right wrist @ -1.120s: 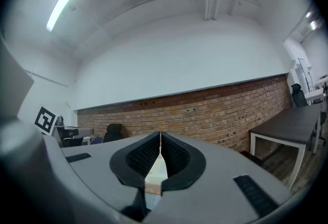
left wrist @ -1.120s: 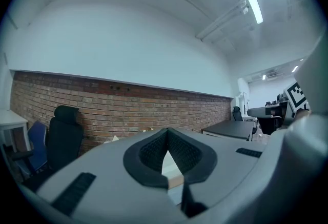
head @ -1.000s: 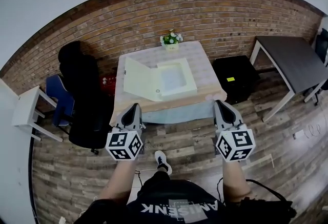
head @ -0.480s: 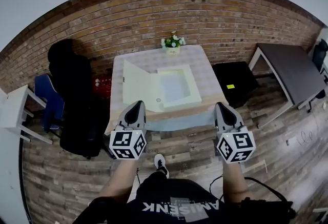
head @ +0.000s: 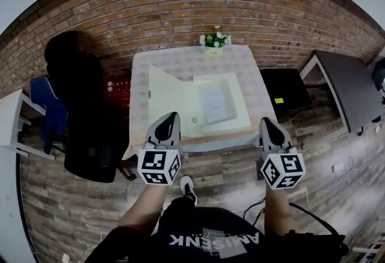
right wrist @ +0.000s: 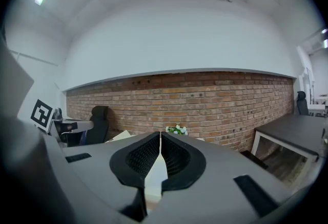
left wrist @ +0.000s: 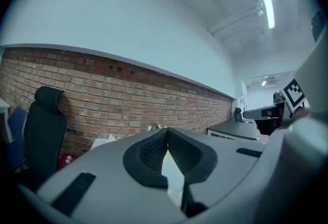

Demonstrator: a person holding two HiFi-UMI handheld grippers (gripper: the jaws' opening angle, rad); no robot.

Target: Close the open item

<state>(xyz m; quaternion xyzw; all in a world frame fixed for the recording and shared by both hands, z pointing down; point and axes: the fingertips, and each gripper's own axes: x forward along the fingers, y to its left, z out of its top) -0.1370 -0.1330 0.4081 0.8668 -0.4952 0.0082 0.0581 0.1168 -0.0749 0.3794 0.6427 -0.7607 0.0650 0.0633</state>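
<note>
Left gripper (head: pixel 173 116): fingers pressed together, tips meeting, nothing between them. The black ribbed pads (left wrist: pixel 149 152) leave only a narrow wedge-shaped gap behind the closed tips. The body is smooth grey plastic.

Right gripper (head: pixel 265 120): same state, tips shut on nothing. Its ribbed pads (right wrist: pixel 141 154) line a teardrop-shaped recess.

Task item: a flat cream box (head: pixel 219 112), rectangular, matte, lying open on the table (head: pixel 180 63). It sits just ahead of the left fingertips and slightly to their right, and ahead and to the left of the right fingertips, so it lies between the two grippers and beyond them. Its lid (head: pixel 165 98), a stiff flat panel, stands up from the side nearer the left fingers. The shallow tray holds a pale grey sheet (head: pixel 213 101). A small round clasp (head: pixel 194 120) sits on the near rim, just right of the left tips. Neither gripper can be seen touching the box.

The table is square, under a pale chequered cloth. The right fingertips lie by its near right corner.

Beyond the box, at the far edge from both sets of fingers, is a small pot of white flowers (head: pixel 215 40). Behind it runs a rough red brick wall (head: pixel 180 3). Left of the left fingers is a black padded office chair (head: pixel 84 123). Right of the right fingers is a black boxy case (head: pixel 287 90). The floor (head: pixel 228 174) is wood-grain planks.
</note>
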